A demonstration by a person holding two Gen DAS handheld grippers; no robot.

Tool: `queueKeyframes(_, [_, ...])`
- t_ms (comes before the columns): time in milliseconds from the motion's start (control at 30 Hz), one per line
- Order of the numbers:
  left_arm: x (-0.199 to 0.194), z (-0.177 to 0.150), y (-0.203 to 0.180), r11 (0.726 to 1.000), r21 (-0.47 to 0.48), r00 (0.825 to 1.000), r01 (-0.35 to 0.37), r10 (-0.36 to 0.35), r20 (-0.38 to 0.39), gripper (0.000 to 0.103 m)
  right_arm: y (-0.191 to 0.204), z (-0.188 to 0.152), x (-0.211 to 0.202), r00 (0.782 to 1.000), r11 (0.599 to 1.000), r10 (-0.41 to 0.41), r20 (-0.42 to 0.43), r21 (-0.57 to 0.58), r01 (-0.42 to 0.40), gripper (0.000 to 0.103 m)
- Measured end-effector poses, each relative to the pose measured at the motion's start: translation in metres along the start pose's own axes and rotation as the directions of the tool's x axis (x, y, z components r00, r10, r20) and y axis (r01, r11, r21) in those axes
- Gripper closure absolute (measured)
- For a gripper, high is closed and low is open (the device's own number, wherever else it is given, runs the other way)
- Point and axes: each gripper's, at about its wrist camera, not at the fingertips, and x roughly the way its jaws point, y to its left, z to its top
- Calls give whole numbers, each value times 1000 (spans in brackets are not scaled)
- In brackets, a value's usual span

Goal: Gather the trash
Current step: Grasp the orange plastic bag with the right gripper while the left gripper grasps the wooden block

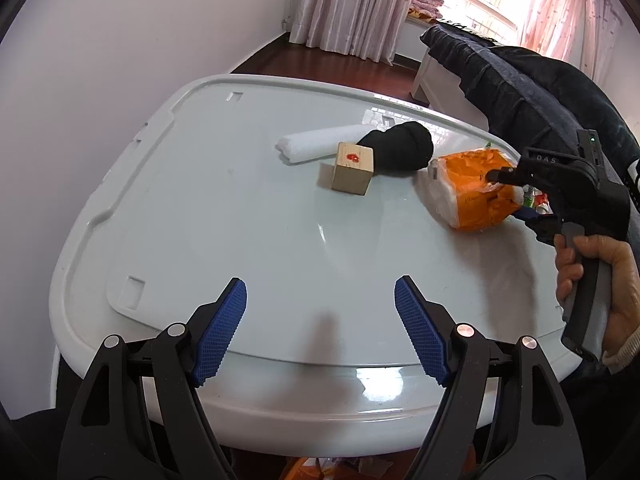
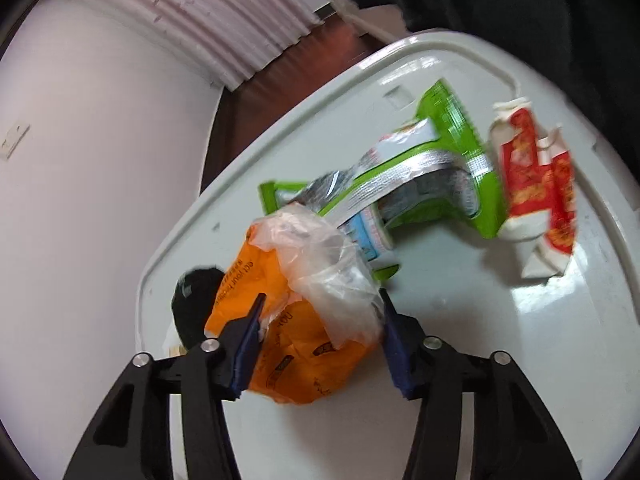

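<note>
A crumpled orange and clear plastic bag (image 1: 468,192) (image 2: 288,360) lies at the right of the white plastic lid (image 1: 240,240) (image 2: 460,360). My right gripper (image 2: 322,300) (image 1: 510,196) is shut on it, both blue pads pressing its sides. Beyond the bag, the right wrist view shows a green foil wrapper (image 2: 460,176) and a red and white packet (image 2: 536,184). A wooden cube (image 1: 354,172) with a red mark, a black sock (image 1: 400,150) (image 2: 196,300) and a white foam roll (image 1: 316,144) sit at the lid's middle. My left gripper (image 1: 320,292) hangs open over the lid's near part with nothing between its pads.
A person's hand (image 1: 600,280) grips the right tool's handle at the lid's right edge. Dark clothing (image 1: 520,76) is heaped behind the lid at the right. A white wall (image 1: 120,60) stands to the left, with pink curtains (image 1: 352,4) and dark wooden floor (image 1: 320,60) beyond.
</note>
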Motion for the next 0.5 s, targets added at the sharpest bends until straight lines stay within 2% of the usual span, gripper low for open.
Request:
queueKeyframes(133, [3, 0, 1, 1000, -11, 1000, -9, 9, -4, 28, 11, -14, -21, 999, 996, -14, 41, -85, 18, 76])
queueKeyframes(267, [10, 2, -3, 1000, 6, 1000, -25, 25, 2, 28, 17, -32, -50, 997, 989, 22, 72, -150, -11, 77])
queueKeyframes(367, [21, 13, -9, 999, 24, 1000, -29, 29, -7, 28, 28, -43, -68, 993, 977, 57, 100, -208, -35, 77])
queueKeyframes(500, [38, 36, -18, 1000, 14, 999, -19, 19, 31, 28, 32, -49, -83, 990, 963, 73, 125, -267, -37, 77])
